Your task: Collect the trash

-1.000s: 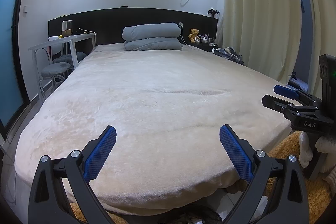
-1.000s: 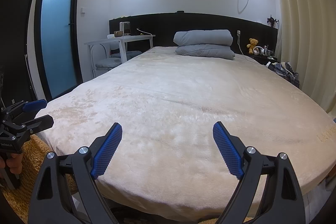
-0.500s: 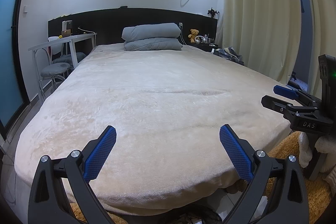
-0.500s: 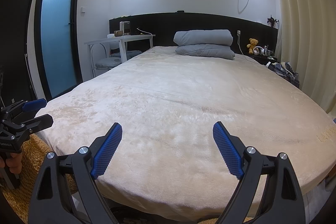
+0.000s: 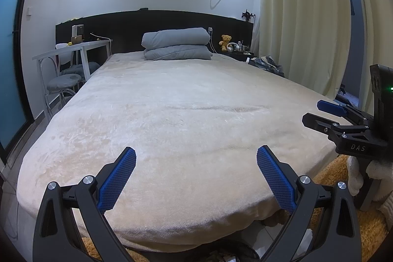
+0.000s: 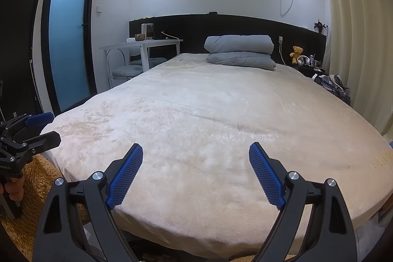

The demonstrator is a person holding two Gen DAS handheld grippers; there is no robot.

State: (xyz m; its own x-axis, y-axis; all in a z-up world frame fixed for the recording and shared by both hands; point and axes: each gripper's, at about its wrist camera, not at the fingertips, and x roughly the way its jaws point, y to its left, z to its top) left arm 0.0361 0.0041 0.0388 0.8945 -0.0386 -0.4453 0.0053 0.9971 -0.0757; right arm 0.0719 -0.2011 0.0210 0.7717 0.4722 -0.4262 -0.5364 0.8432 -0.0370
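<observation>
— So, where is the trash?
— None shows on the bed [image 5: 186,114] — only folded bedding [image 5: 176,43] at its head edge.
— And the grippers?
— Left gripper [image 5: 196,171] and right gripper [image 6: 196,168] hover at the foot edge, jaws spread, empty. Best to scan low along the floor before reaching.

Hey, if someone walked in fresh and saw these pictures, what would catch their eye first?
The big cream bed fills the middle, with a folded grey quilt at its head. Both the left gripper and right gripper hang open and empty at its foot. A teddy bear sits on the right nightstand.
</observation>
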